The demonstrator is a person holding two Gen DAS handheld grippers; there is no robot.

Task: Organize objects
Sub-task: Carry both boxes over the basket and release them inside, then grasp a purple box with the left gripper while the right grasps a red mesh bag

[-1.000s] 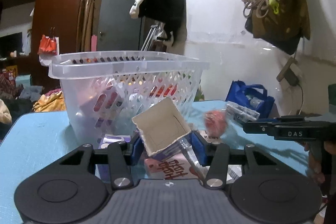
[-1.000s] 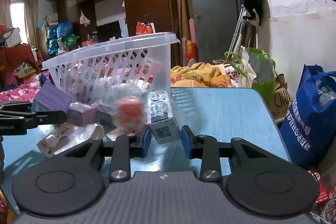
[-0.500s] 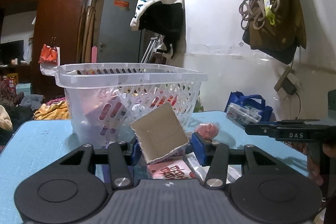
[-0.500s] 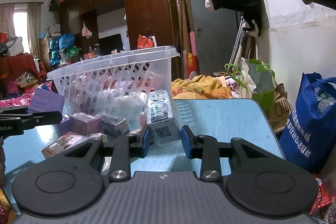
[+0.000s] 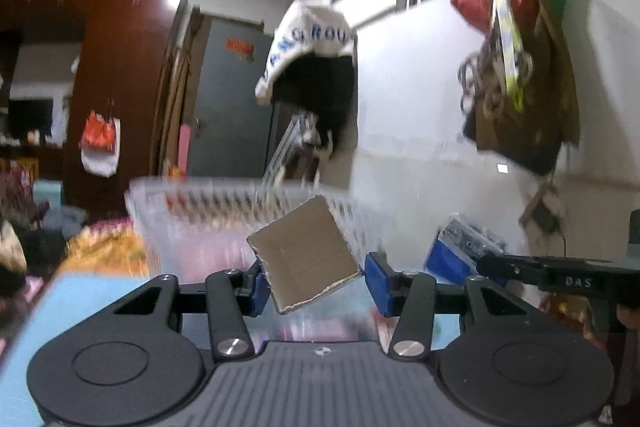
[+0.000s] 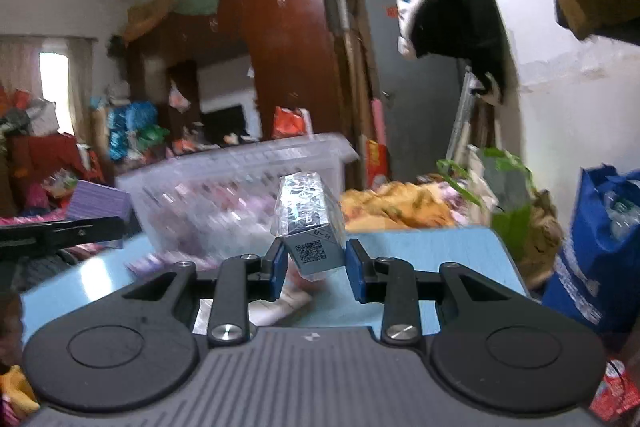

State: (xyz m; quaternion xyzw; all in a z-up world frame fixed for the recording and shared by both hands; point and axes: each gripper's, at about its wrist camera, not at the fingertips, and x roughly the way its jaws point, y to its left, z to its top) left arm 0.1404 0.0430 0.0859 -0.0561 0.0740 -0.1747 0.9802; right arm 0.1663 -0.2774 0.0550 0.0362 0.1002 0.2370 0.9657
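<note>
My left gripper [image 5: 312,279] is shut on a small box [image 5: 304,251] whose brown cardboard face is turned toward the camera. It hangs tilted in the air, level with the rim of the clear plastic basket [image 5: 160,195] behind it. In the right wrist view the same box shows its purple side [image 6: 100,201]. My right gripper [image 6: 316,267] is shut on a film-wrapped grey box [image 6: 312,227] with a QR code on its end. That box is held up in front of the basket [image 6: 240,155]. The basket holds several blurred packets.
Below both grippers lies the blue table [image 6: 440,255], with loose packets [image 6: 280,303] on it by the basket. A blue shopping bag [image 6: 600,247] stands off its right side. Bags [image 5: 520,87] and a white and black bag [image 5: 316,67] hang on the wall.
Both grippers have risen off the table with their boxes and tipped upward. The basket and the loose packets have dropped lower in both views. Neither grip has changed.
</note>
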